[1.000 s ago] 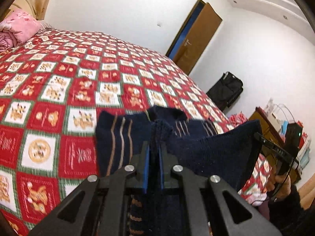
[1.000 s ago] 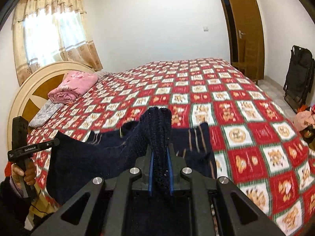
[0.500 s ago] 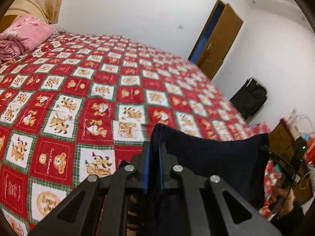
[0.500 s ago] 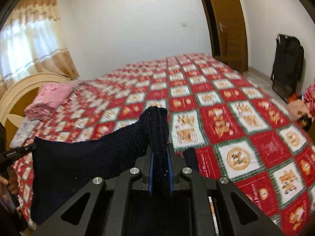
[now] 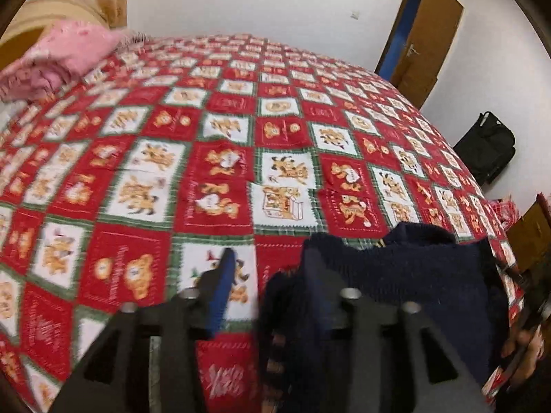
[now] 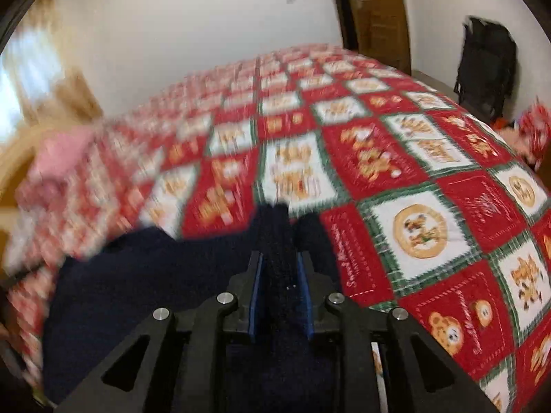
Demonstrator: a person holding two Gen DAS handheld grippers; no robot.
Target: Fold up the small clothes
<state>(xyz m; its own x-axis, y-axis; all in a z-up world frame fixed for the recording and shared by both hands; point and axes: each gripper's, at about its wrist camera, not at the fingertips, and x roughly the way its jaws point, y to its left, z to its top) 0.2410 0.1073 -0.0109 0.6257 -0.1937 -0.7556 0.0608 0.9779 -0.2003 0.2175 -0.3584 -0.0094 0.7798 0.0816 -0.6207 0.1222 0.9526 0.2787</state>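
Showing only left: door [image 5: 425,31].

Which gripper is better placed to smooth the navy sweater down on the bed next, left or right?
Left, probably. The left gripper has its jaws opening wide, with the navy sweater draped only against one side. The right gripper is opening too, but knit still sits between its jaws.

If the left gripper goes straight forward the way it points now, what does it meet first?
Probably the red patchwork bedspread. The left gripper points down at it, jaws opening, with bare cover between its fingers. The navy sweater drapes over the right-hand finger, to the side of that line.
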